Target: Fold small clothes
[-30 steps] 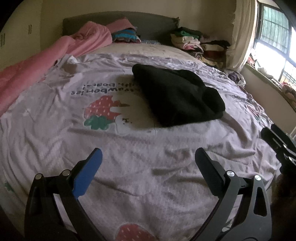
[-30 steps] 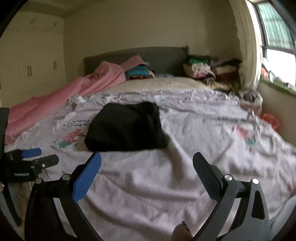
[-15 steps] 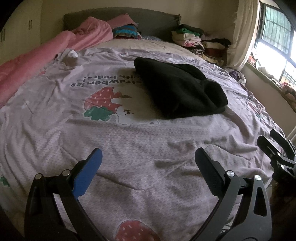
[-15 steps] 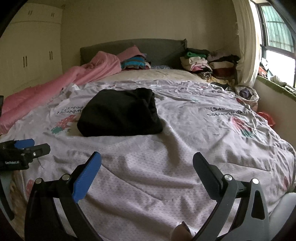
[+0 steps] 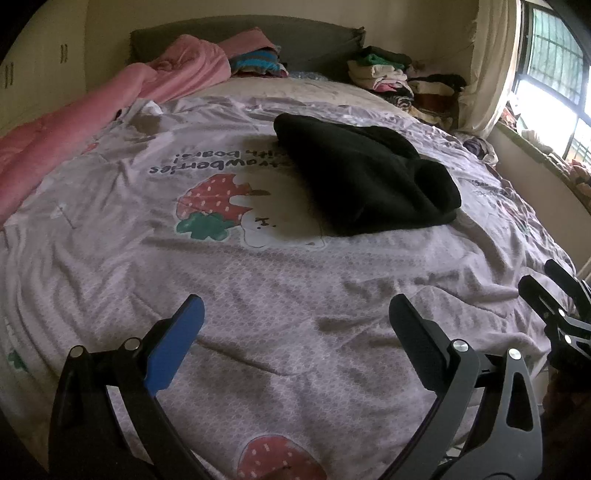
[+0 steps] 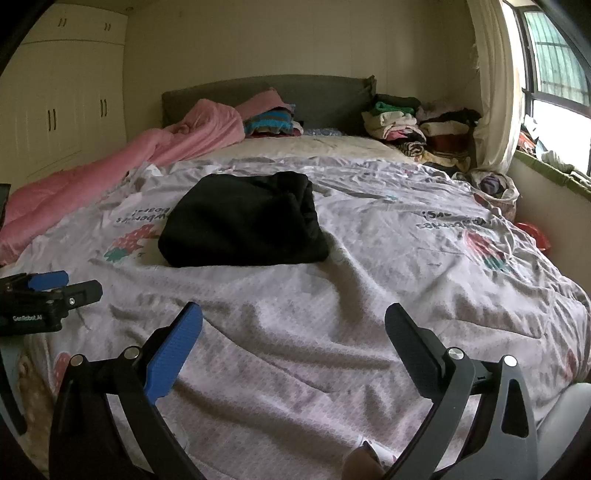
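Both claws are spread wide and hold nothing: the left claw (image 5: 295, 317) and the right claw (image 6: 293, 325) sit at the bottom of their frames over the near edge of the bed (image 6: 295, 369), likely because no cloth needs holding just now. Further out, at the centre of each frame, the black garment (image 5: 365, 184) lies apart from both as a compact bundle on the strawberry sheet (image 5: 207, 206), apparently folded. Piles of clothes (image 6: 406, 125) sit at upper right by the headboard (image 6: 321, 92), perhaps where it belongs.

From the left wrist we look low over the bed's foot toward the headboard (image 5: 243, 33), the window at right; from the right wrist we face the same way, slightly higher; both views share the black garment (image 5: 365, 181) (image 6: 243, 221) mid-bed.
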Available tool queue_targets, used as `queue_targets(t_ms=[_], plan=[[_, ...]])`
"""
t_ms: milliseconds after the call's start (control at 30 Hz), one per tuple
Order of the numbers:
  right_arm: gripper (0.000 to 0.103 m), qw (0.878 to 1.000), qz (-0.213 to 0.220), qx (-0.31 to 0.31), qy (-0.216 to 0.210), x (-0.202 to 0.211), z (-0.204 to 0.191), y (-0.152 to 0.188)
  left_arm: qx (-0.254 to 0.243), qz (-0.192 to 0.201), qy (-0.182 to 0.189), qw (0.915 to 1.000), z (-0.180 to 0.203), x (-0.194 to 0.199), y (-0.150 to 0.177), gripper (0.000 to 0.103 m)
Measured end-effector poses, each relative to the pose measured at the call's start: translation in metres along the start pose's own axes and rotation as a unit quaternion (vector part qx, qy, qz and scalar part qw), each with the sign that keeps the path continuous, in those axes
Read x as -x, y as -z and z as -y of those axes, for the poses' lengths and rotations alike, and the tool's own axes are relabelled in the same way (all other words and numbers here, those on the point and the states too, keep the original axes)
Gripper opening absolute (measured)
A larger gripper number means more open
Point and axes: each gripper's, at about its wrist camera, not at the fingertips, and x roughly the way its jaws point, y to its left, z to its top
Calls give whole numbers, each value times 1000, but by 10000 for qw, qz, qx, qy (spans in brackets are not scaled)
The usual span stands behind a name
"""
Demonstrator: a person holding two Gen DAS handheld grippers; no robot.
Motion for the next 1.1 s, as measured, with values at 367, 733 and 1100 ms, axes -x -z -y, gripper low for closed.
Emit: queue_targets(t_ms=[367, 733, 1100], plan=[[99, 10000, -25, 6, -10, 0, -2, 1, -19, 7, -27, 10000, 0, 1, 0, 94], [99, 10000, -36, -3, -5, 0, -3, 4, -62, 0, -110, 9999, 0, 3, 0, 94], [99, 10000, -63, 6, -32, 1, -2, 5, -60, -21, -152, 9999, -1, 3, 1, 94]])
